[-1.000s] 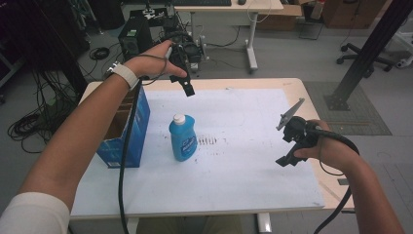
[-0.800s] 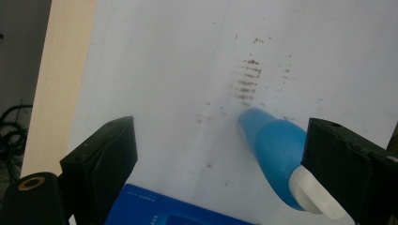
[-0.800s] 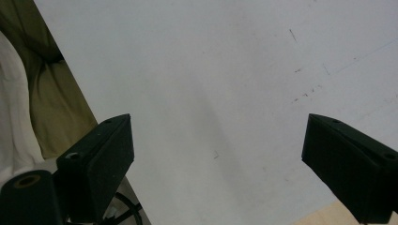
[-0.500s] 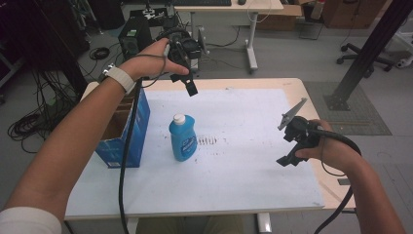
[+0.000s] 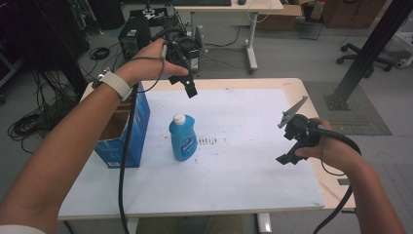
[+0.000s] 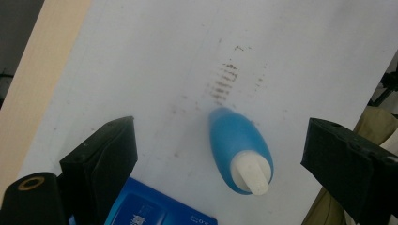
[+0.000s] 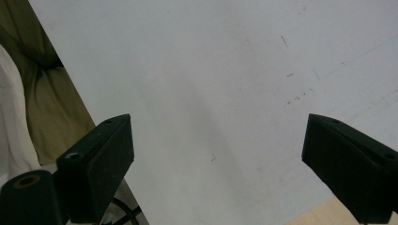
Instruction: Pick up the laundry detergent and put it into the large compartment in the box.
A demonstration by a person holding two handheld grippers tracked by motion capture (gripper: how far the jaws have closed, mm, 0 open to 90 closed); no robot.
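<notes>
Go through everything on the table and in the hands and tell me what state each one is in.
Blue bottle: upright on the table, white cap on, nothing touching it.
Blue box: standing at the table's left edge, top open.
Left gripper: open, empty, held above the table.
Right gripper: open, empty.

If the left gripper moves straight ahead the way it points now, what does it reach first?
Probably the blue bottle: it stands upright between the open jaws of the left gripper, white cap toward it. Depth is unclear, so it might pass beside it onto the white table sheet.
</notes>
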